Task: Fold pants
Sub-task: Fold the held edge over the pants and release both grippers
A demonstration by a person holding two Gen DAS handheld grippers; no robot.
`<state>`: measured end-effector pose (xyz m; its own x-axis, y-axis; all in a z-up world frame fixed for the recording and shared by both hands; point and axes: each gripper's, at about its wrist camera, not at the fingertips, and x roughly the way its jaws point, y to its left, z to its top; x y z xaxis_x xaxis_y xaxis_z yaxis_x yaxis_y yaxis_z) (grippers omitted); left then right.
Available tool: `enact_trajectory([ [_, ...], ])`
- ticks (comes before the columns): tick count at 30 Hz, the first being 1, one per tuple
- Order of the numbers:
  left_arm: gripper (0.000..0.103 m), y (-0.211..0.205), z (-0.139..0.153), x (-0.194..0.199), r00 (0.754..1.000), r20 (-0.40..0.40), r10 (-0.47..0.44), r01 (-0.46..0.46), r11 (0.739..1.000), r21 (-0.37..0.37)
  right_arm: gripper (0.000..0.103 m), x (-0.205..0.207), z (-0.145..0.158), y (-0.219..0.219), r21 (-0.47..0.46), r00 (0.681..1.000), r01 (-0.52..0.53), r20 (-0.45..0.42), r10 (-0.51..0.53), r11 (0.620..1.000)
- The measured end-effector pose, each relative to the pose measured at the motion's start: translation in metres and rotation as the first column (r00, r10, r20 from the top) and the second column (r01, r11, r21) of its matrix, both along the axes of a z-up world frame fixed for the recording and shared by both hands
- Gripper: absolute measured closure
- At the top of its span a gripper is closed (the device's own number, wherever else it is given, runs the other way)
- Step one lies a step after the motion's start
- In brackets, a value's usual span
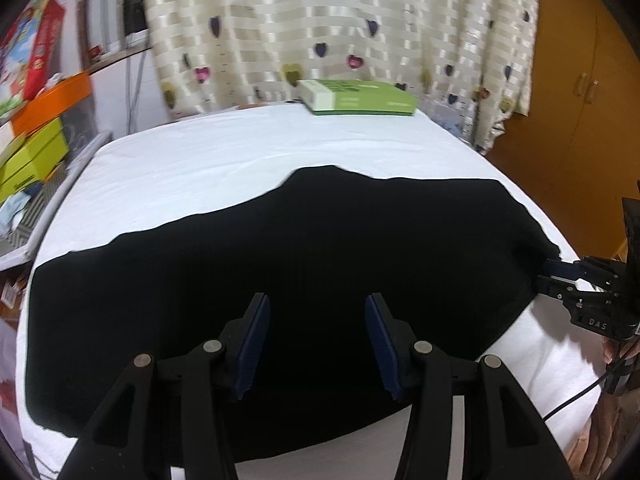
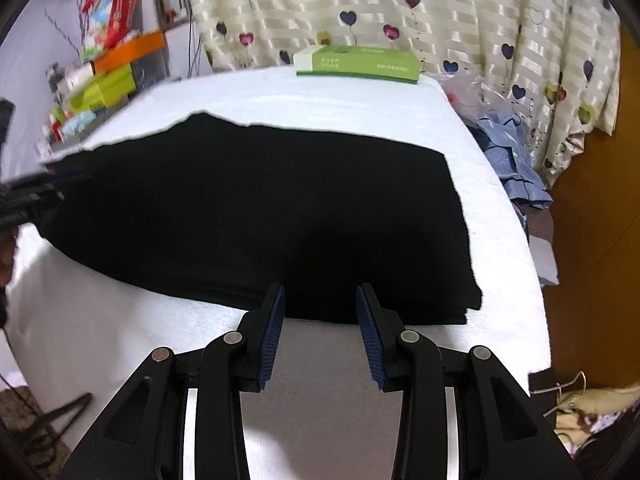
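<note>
Black fabric pants [image 2: 256, 216] lie flat, folded, on white towel-covered table [image 1: 200, 168]; green rectangular box [image 1: 356, 98] at far edge; heart-print cream curtain [image 1: 340, 20] behind; left gripper [image 1: 316, 344] spread above pants; right gripper [image 2: 320, 336] spread at near hem, empty.

Matt black cloth pants [image 1: 280, 280] on a soft white cloth cover [image 1: 200, 160]; glossy cardboard green box [image 1: 356, 98] upper centre; satiny curtain [image 1: 320, 20]; ribbed blue pads [image 2: 272, 336].
</note>
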<state>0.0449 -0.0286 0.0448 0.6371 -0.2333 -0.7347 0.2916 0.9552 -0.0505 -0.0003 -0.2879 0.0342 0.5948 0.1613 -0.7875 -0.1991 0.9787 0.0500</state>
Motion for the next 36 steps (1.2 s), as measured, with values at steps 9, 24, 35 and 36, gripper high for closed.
enact_trajectory([
  [9, 0.051, -0.049, -0.007, 0.008, 0.990, -0.040, -0.133, 0.131, 0.990, -0.050, 0.065, -0.003, -0.003, -0.050, 0.056, 0.978, 0.204, 0.019, -0.205, 0.977],
  [24, 0.051, -0.125, -0.022, 0.007, 0.938, -0.102, -0.331, 0.326, 0.943, -0.060, 0.064, 0.007, -0.008, -0.079, 0.129, 0.967, 0.255, -0.009, -0.256, 0.958],
  [35, 0.049, -0.144, -0.029, 0.002, 0.906, -0.140, -0.399, 0.391, 0.917, -0.082, 0.064, 0.000, 0.000, -0.098, 0.133, 0.950, 0.312, -0.016, -0.313, 0.941],
  [36, 0.048, -0.144, -0.029, 0.001, 0.903, -0.139, -0.407, 0.398, 0.913, -0.088, 0.064, -0.001, 0.004, -0.098, 0.138, 0.951, 0.306, 0.002, -0.309, 0.942],
])
